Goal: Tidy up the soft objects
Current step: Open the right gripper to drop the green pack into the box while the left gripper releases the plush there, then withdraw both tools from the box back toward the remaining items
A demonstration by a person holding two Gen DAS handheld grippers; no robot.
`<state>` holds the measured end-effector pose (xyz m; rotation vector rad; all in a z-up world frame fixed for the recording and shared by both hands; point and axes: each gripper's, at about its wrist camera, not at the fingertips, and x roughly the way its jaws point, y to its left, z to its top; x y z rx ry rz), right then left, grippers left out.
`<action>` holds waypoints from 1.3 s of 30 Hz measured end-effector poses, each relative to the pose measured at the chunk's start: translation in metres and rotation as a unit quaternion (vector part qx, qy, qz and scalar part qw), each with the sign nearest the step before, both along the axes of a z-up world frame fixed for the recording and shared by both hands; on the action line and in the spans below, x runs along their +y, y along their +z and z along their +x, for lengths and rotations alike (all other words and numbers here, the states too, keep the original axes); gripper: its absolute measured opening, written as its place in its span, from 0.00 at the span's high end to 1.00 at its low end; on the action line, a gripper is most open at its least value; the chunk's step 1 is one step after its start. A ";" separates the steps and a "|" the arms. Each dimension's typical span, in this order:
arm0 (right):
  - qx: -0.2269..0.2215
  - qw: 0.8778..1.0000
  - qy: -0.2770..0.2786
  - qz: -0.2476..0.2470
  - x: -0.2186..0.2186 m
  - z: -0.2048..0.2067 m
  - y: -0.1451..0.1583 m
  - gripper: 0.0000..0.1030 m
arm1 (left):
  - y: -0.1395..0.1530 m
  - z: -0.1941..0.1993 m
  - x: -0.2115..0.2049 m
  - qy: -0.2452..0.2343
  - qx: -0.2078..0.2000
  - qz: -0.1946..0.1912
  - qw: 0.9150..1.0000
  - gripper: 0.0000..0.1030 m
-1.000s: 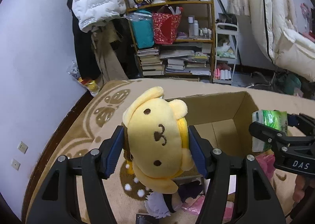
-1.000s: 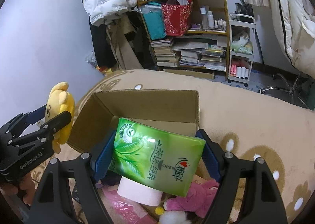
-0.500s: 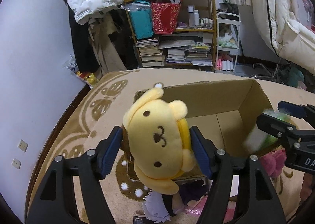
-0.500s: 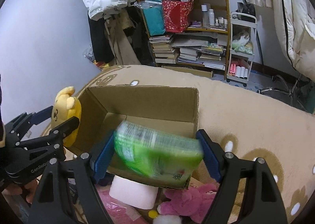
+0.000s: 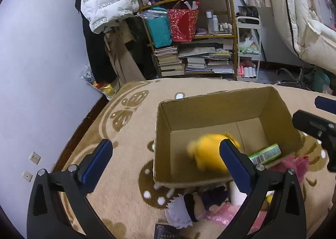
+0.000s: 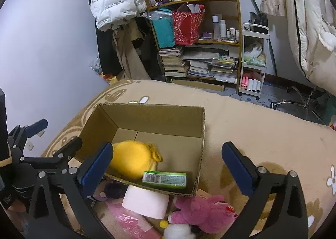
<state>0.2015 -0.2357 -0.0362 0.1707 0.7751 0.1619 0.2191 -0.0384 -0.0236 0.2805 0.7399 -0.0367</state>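
An open cardboard box (image 5: 210, 102) (image 6: 201, 129) stands on the beige rug. A yellow plush (image 5: 208, 150) (image 6: 132, 161), blurred by motion, lies inside it. A green tissue pack (image 5: 265, 154) (image 6: 164, 179) lies inside at the box's near right. My left gripper (image 5: 166, 164) is open and empty, above the box's near left corner. My right gripper (image 6: 167, 167) is open and empty, above the box's near edge. Each gripper shows at the side of the other's view.
In front of the box lie a pink plush (image 6: 208, 216), a white tissue roll (image 6: 146, 201), a pink bag (image 6: 130, 222) and a dark-haired plush (image 5: 199, 203). A cluttered shelf (image 5: 189, 35) stands behind, a white duvet (image 5: 304, 18) to the right.
Both grippers have opened. The yellow plush dropped from my left gripper into the box, and the green tissue pack dropped from my right gripper into the box.
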 end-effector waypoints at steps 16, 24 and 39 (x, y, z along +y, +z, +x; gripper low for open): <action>-0.014 1.000 0.008 -0.008 -0.004 -0.044 0.025 0.00 | 0.047 -0.055 0.017 -0.013 0.009 -0.007 1.000 0.02; -0.029 0.999 0.009 0.010 -0.001 -0.067 0.032 0.00 | 0.051 -0.078 0.037 0.007 0.023 -0.017 1.000 0.02; -0.003 1.000 0.028 0.008 0.020 -0.078 0.003 0.00 | 0.000 -0.078 0.063 0.029 0.095 -0.047 0.994 0.02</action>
